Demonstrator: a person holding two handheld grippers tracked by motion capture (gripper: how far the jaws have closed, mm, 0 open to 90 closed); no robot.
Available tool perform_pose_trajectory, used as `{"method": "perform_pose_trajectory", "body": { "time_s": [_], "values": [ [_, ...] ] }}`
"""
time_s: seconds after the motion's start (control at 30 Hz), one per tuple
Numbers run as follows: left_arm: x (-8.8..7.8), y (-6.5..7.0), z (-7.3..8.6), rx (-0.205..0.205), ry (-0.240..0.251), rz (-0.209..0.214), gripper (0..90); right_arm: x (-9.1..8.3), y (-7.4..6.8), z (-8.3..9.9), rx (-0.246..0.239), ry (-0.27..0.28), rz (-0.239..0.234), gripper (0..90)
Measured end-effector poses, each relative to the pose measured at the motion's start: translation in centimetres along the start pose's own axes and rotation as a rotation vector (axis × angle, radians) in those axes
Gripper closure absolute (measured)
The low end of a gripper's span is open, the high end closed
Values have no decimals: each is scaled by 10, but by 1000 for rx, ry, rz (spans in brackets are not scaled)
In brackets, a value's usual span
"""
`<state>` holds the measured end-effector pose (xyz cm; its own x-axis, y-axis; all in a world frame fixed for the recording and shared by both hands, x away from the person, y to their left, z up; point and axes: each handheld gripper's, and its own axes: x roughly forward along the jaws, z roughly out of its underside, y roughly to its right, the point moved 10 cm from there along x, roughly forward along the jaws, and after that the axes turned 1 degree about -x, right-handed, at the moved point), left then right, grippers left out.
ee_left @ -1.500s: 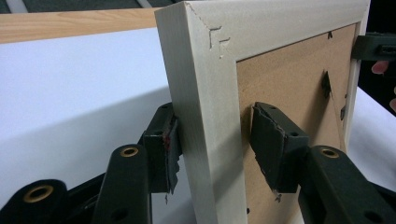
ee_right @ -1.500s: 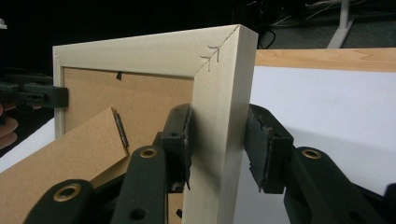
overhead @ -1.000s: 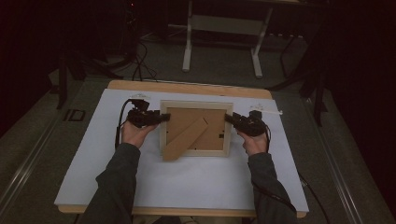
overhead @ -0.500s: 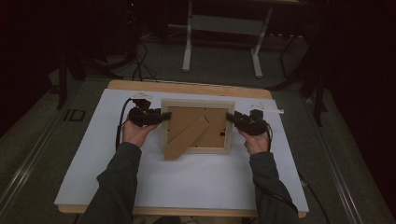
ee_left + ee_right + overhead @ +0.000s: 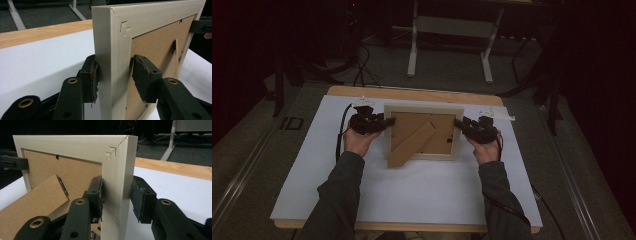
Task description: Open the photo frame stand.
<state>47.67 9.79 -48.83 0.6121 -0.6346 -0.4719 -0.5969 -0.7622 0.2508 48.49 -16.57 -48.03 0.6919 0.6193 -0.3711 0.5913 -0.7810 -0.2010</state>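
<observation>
Picture frame [image 5: 424, 131] between both tools

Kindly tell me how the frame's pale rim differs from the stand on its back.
The rim is pale cream wood; the stand is brown board. The rim runs square; the stand slants diagonally. The left gripper and right gripper clamp the rim, not the stand. Both belong to one frame.
</observation>
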Motion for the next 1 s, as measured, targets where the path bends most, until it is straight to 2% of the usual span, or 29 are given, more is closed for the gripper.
{"method": "perform_pose_trajectory", "body": {
  "time_s": [0.13,0.4,0.67,1.0],
  "values": [
    [1,-1,-5,11,24,-24,558,0,0,-4,-13,5,6,628],
    [6,-2,-12,33,47,-38,555,2,4,-9,-15,21,18,628],
    [13,-5,-13,38,70,-45,554,6,10,-13,-59,42,43,627],
    [15,-6,-14,67,86,-63,553,9,13,-11,-66,56,45,625]
  ]
}}
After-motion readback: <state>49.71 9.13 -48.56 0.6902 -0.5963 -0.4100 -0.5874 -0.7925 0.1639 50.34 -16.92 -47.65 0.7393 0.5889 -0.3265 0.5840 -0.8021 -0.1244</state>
